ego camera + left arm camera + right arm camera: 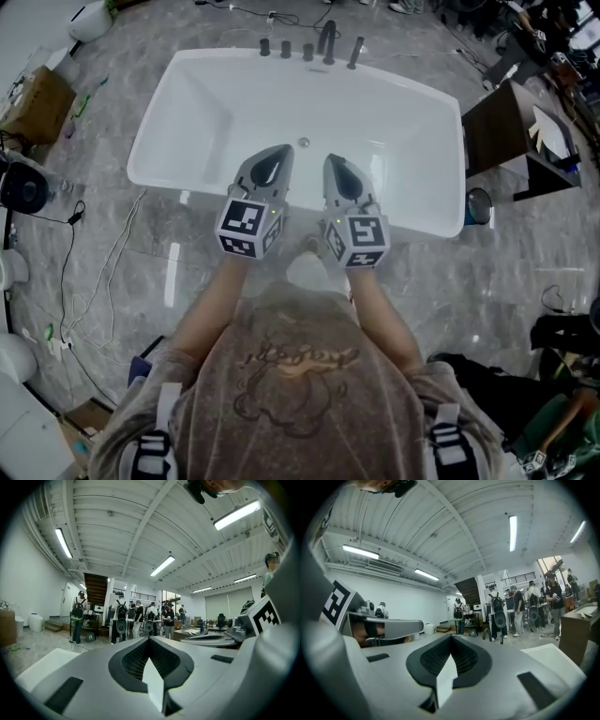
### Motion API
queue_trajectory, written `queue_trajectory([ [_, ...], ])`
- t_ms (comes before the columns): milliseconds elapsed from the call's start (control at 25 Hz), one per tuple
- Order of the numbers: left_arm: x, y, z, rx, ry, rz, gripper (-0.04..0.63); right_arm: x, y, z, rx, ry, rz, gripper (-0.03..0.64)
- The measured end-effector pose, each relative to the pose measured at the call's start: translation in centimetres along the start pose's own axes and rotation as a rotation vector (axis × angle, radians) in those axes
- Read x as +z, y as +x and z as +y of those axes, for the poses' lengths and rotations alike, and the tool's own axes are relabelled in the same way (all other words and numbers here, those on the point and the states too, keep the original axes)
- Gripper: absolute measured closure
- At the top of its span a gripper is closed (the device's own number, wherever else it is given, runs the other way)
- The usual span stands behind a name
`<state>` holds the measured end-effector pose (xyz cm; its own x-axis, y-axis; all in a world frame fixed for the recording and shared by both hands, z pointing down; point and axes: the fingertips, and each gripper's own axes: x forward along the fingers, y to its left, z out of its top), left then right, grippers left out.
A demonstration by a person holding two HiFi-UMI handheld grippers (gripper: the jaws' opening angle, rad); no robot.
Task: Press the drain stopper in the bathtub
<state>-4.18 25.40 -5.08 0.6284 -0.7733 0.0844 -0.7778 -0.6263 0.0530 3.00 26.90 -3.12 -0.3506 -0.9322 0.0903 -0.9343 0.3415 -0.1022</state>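
A white bathtub (150,173) lies below me in the head view, and its small round drain stopper (303,142) sits on the tub floor near the middle. My left gripper (280,150) and right gripper (334,159) are held side by side over the tub's near rim, pointing towards the far end. Both sets of jaws meet in a closed tip with nothing in them. The stopper lies just beyond and between the two tips, well below them. Both gripper views look level across the room: left gripper (149,639), right gripper (451,637). Neither shows the stopper.
Dark taps and a spout (323,42) stand on the tub's far rim. A dark table (511,131) is to the right, with a cardboard box (33,98) and floor cables (103,272) to the left. Several people with backpacks (121,623) stand far off.
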Motion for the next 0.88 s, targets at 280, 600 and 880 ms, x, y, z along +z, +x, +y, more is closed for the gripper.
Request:
queue_trajectory([
  [280,1.3,7.2,1.7,0.056,-0.008,-0.016,0.594,1.9,5.7,-5.6,0.056,-0.011,0.009,0.617],
  [600,1.6,12.3,4.7,0.12,0.004,-0.023,0.594,2.0,11.3,-9.4,0.107,-0.013,0.023,0.617],
  [880,1.3,15.5,8.0,0.125,0.002,-0.016,0.594,1.6,14.9,-10.5,0.107,0.004,0.032,0.617],
])
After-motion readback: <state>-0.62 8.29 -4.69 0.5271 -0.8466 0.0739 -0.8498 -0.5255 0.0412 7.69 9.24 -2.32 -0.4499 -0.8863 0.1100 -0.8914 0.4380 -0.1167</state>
